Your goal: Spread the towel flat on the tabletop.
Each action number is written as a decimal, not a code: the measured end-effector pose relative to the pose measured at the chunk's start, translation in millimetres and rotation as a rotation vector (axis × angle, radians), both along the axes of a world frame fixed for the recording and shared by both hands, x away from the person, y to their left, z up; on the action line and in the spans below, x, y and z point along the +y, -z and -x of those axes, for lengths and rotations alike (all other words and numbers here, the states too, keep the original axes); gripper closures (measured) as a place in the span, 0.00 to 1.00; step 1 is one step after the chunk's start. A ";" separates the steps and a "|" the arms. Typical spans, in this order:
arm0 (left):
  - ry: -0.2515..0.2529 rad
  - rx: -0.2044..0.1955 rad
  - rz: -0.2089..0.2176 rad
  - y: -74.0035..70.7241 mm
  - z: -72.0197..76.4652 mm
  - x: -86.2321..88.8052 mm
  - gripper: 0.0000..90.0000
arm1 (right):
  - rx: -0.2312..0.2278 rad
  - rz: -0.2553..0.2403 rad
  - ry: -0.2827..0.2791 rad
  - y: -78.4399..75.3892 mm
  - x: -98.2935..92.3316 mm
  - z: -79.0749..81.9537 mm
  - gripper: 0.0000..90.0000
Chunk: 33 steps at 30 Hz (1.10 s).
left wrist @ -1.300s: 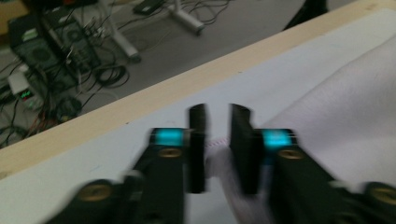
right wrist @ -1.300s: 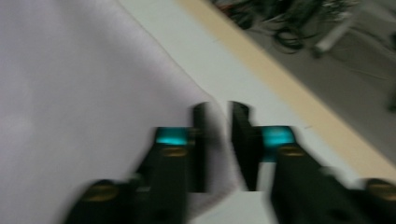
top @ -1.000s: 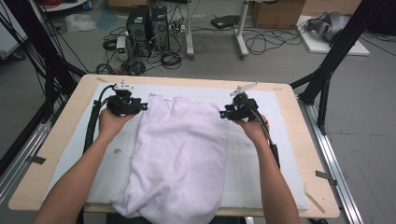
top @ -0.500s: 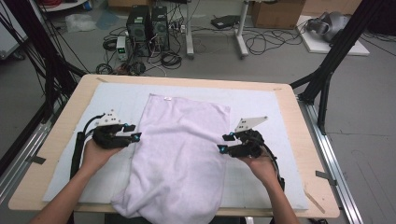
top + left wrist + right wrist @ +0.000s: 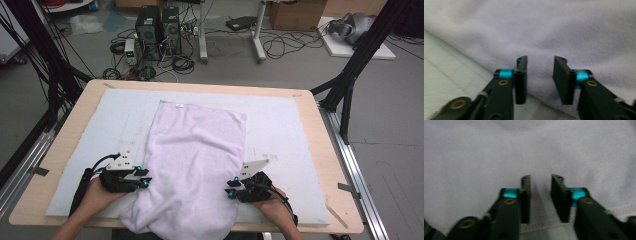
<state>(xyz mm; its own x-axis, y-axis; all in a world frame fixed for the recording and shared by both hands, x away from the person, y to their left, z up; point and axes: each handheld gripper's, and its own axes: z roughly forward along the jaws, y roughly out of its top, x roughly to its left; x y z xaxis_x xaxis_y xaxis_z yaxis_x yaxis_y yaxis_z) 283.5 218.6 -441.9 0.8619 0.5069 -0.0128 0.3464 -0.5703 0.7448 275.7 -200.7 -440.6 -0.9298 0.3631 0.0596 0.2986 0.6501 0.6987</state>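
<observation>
Lying folded oblong, the soft lilac terry towel (image 5: 192, 165) drapes off the white foam mat (image 5: 280, 125).

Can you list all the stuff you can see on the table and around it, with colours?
towel: one, pale lilac, spread down the middle of the mat, near end bunched over the table's near edge
mat: one, pale blue-white, covering most of the table top
table: one, light wood, centre of the high view
computer towers: two, black, on the floor beyond the table
cables: many, black, loose on the floor
cardboard box: one, brown, far floor
left gripper: one, black with blue trim, jaws just closing, apart, at the towel's left edge
right gripper: one, black with blue trim, jaws just closing, apart, at the towel's hemmed edge
</observation>
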 end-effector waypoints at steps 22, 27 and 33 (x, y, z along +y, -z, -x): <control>-0.271 -0.036 0.094 -10.9 -69.8 -17.1 0.97 | 0.017 0.005 0.236 -5.9 -26.3 -102.0 0.98; -0.277 -0.016 0.098 -6.5 -73.9 -14.2 0.81 | 0.000 -0.018 0.260 -7.2 -28.9 -102.9 0.83; -0.229 -0.040 0.116 -21.8 -54.5 -3.5 0.70 | -0.053 -0.081 0.234 -28.3 -31.6 -78.9 0.72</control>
